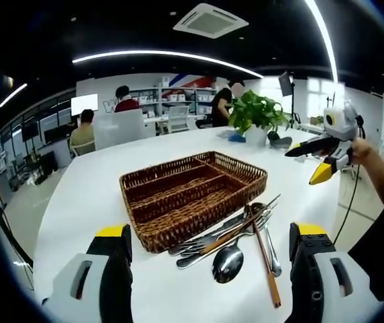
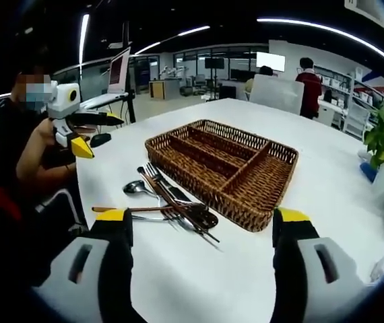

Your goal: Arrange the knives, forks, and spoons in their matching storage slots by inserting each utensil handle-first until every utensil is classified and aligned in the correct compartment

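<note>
With my left gripper [image 1: 209, 269] and my right gripper [image 2: 199, 259] both spread wide and holding nothing at the bottom of each frame, the utensil pile [image 1: 236, 239] lies mid-frame, touching the wicker tray [image 1: 192, 192] on the white table [image 1: 98, 195].

Left tongs [image 1: 215, 269]: jaws wide apart, holding nothing, above the desk [image 1: 98, 195].
Basket [image 1: 193, 195]: wicker, divided into compartments, nothing in them.
Utensils [image 1: 236, 235]: heaped spoons, forks and chopsticks touching the basket's near corner.
Right tongs [image 1: 313, 163]: held open at far right, above the desk.
Plant [image 1: 257, 114]: behind the basket.
</note>
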